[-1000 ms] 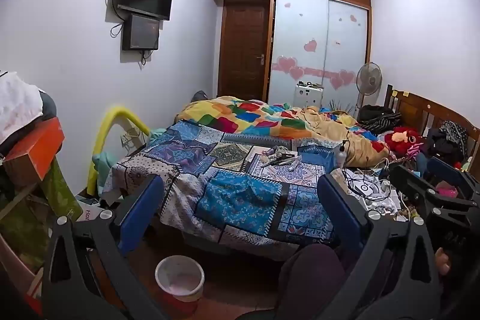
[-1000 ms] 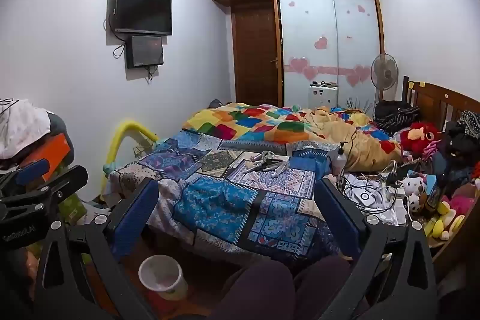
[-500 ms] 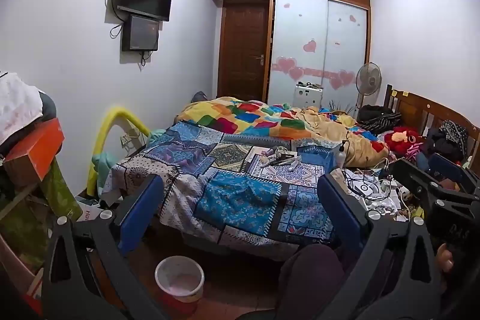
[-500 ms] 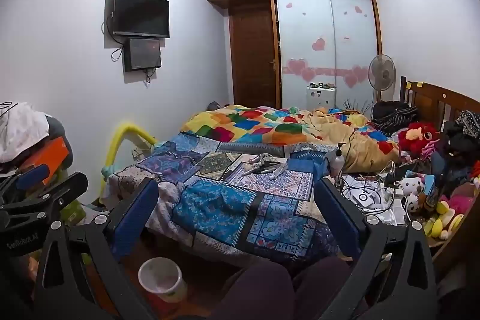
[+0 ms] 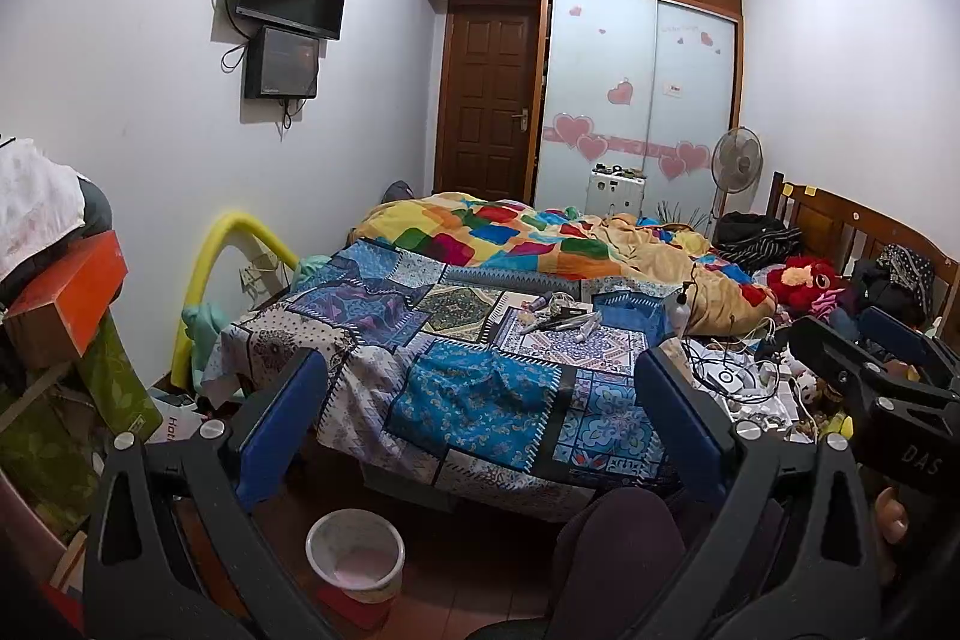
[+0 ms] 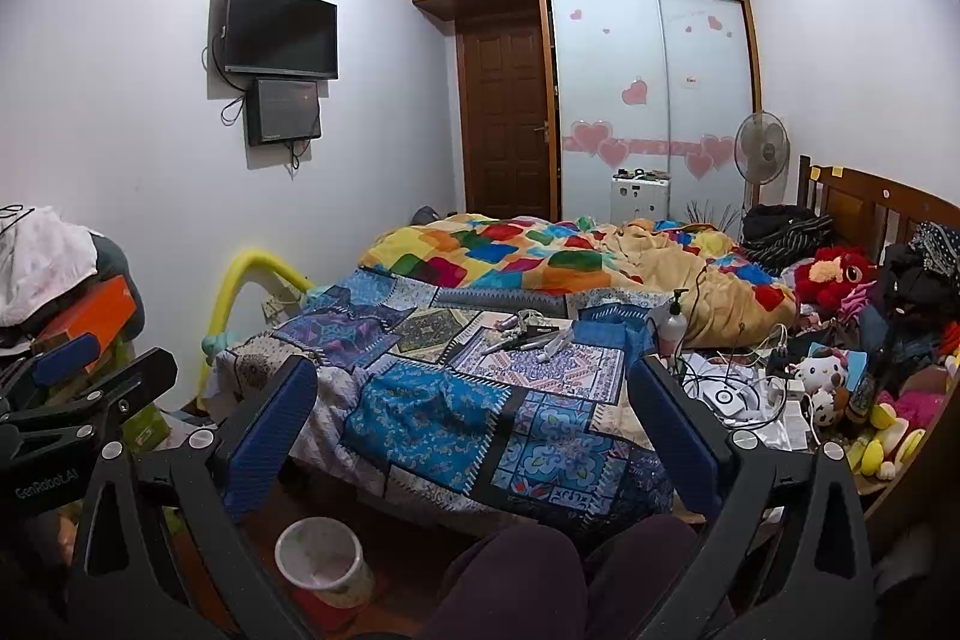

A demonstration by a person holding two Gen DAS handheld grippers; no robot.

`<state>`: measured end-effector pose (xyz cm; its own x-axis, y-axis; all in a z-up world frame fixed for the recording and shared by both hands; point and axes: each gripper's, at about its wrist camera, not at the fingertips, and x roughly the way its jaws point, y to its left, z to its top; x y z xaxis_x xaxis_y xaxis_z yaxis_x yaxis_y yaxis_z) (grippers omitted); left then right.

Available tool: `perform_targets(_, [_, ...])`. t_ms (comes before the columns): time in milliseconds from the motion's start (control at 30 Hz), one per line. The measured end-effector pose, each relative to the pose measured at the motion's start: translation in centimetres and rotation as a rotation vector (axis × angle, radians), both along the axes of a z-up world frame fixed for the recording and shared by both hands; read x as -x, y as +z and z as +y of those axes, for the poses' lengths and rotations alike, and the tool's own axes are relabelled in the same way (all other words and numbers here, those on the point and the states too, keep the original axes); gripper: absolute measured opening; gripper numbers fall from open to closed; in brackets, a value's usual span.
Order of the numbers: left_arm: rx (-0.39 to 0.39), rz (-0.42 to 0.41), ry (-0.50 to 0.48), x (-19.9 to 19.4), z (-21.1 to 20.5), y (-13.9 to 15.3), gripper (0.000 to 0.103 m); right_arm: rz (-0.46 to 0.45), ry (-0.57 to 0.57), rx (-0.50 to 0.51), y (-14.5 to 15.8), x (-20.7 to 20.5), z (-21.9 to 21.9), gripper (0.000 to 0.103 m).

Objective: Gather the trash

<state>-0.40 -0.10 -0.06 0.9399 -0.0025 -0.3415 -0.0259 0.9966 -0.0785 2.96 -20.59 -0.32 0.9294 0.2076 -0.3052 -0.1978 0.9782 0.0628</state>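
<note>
Both grippers, left (image 5: pixel 477 427) and right (image 6: pixel 471 430), gape empty, aimed at bed (image 5: pixel 480 400); bin (image 5: pixel 355 553) below; clutter (image 5: pixel 561 319) maybe trash.

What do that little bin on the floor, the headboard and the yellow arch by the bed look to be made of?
The bin looks like thin plastic: pale, slightly see-through walls with a smooth rolled rim. The headboard looks like varnished wood: brown, glossy, with slats and panels. The yellow arch seems to be foam tubing: matte, thick and evenly rounded, though it may cover a harder rail that cannot be seen.
</note>
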Motion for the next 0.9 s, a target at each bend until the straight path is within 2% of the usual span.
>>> perform_targets(900, [0.008,0.002,-0.002,-0.09,0.25,-0.19,0.103,-0.008,-0.002,0.002,0.31,0.26,-0.04,0.103])
